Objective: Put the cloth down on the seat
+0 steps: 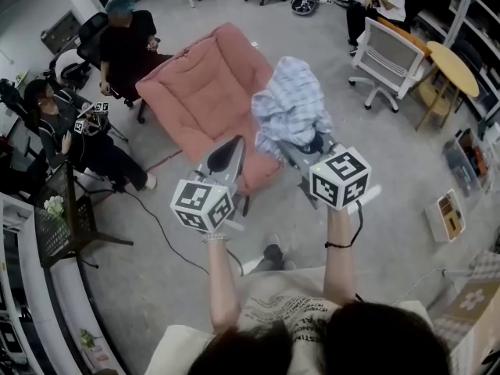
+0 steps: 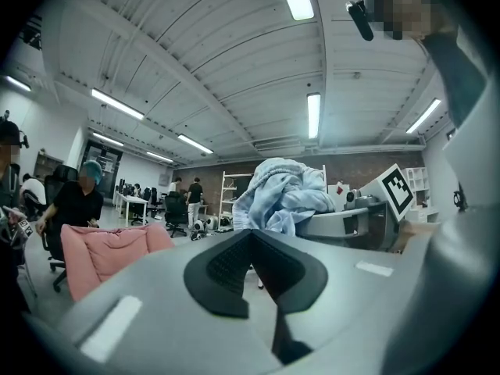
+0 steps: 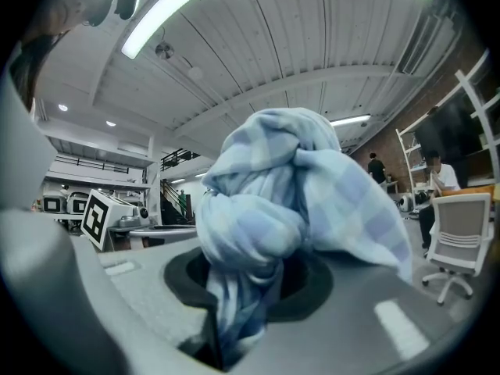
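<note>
A crumpled light-blue checked cloth [image 1: 291, 108] is bunched up in the air, with my right gripper [image 1: 303, 148] shut on its lower folds. In the right gripper view the cloth [image 3: 281, 201] fills the middle and runs down between the dark pads of that gripper [image 3: 250, 287]. The pink armchair [image 1: 205, 100] stands on the floor just left of and below the cloth, its seat facing me. My left gripper [image 1: 230, 155] hovers over the chair's front edge, shut with nothing in it. Its own view shows the pads [image 2: 234, 268] meeting, with the cloth [image 2: 281, 194] beyond and the pink chair [image 2: 109, 252] at the left.
A person [image 1: 125, 45] sits behind the armchair and another person [image 1: 58, 127] sits at the left, also holding grippers. A white office chair [image 1: 387, 57] and a round wooden table [image 1: 455, 67] stand at the right. Open boxes [image 1: 449, 213] lie on the floor at the right.
</note>
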`<state>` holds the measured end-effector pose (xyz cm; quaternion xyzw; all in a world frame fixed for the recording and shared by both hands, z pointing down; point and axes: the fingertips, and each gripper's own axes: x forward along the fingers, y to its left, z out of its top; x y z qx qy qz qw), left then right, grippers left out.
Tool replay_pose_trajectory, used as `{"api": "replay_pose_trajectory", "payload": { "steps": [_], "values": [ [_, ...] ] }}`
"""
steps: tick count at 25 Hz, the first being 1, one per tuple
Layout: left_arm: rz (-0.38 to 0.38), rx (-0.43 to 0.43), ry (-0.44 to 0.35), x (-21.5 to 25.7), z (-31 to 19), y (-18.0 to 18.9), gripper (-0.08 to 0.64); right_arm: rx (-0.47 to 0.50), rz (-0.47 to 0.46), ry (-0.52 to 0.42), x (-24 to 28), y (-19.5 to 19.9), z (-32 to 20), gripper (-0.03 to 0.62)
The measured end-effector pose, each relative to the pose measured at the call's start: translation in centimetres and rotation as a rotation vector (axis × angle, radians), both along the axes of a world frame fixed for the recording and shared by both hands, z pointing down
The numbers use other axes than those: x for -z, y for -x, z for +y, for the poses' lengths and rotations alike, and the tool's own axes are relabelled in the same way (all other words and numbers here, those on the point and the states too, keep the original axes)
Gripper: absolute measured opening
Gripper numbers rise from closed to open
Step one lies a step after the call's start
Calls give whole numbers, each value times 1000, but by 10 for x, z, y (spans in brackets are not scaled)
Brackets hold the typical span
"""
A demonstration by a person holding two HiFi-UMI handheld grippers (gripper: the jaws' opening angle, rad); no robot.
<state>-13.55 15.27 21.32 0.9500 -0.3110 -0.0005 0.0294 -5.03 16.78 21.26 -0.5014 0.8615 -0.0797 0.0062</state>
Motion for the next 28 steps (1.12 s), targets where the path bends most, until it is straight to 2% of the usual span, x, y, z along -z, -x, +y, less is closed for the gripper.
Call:
{"api": "replay_pose_trajectory", "payload": {
  "steps": [12,20,28],
  "values": [
    [7,-39,35,-16,-80,4,5,-29,9,67,-26,7,-73,117],
    [27,-79,55,-25,-110,8,5,-68,10,96,-37,11,-98,117],
    [27,-114,81,-34,-125,-6,5,-97,-1,128,-47,-2,-112,117]
  ]
}}
